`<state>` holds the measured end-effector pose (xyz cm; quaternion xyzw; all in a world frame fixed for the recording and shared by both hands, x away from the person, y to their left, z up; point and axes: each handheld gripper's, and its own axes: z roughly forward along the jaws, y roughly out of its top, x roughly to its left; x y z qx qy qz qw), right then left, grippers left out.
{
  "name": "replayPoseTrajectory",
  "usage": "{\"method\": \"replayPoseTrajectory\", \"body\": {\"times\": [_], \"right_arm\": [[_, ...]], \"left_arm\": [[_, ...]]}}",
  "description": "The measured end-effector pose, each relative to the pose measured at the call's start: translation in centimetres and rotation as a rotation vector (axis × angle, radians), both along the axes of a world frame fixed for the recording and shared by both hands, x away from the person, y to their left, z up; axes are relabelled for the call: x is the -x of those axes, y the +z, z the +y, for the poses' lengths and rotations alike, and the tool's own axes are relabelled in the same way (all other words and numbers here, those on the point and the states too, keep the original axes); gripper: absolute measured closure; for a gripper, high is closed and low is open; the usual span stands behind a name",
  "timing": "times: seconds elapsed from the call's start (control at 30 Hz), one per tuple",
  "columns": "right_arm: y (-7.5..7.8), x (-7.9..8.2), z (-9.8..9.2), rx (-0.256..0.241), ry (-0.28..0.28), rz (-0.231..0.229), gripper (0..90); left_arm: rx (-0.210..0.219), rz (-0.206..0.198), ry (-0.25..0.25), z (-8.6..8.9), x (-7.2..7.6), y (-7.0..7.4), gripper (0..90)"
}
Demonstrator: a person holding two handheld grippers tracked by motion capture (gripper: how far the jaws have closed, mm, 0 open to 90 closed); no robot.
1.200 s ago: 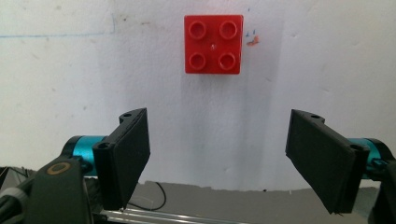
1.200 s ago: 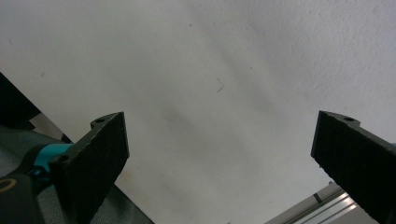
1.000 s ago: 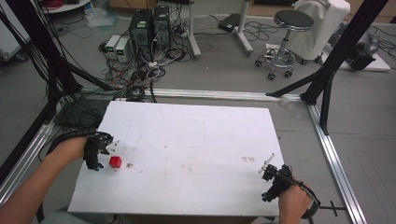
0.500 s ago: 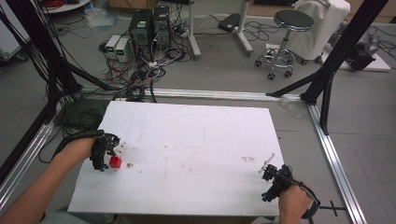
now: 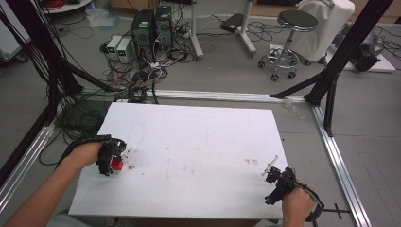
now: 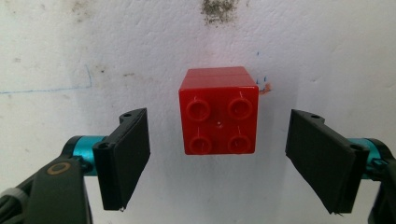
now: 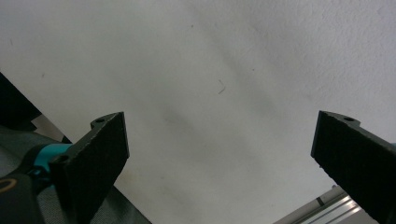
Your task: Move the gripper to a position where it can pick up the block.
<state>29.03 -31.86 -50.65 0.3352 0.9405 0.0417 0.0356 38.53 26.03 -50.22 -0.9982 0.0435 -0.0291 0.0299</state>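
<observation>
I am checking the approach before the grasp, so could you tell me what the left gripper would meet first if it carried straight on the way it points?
Most likely the red brick: it sits centred between the open jaws of the left gripper, gaps either side. Beyond it lies the white table. Depth is unclear.

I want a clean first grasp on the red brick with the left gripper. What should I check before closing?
1. Red brick sits between the left gripper jaws: ok.
2. Jaws open wider than the brick, gaps on both sides: ok.
3. Brick sits studs-up, flat sides facing the pads: ok.
4. Nothing beside the brick to snag: ok.
5. Jaw depth down the brick's sides: cannot tell.
6. Right gripper open and well away, near the table corner: ok.
</observation>
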Motion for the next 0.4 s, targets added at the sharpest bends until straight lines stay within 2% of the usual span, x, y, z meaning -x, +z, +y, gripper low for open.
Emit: {"method": "replayPoseTrajectory", "body": {"times": [0.4], "right_arm": [[0.02, 0.01, -0.04, 0.003, 0.0, -0.002, 3.3]], "left_arm": [[-0.004, -0.006, -0.006, -0.21, -0.08, -0.24, 22.2]]}}
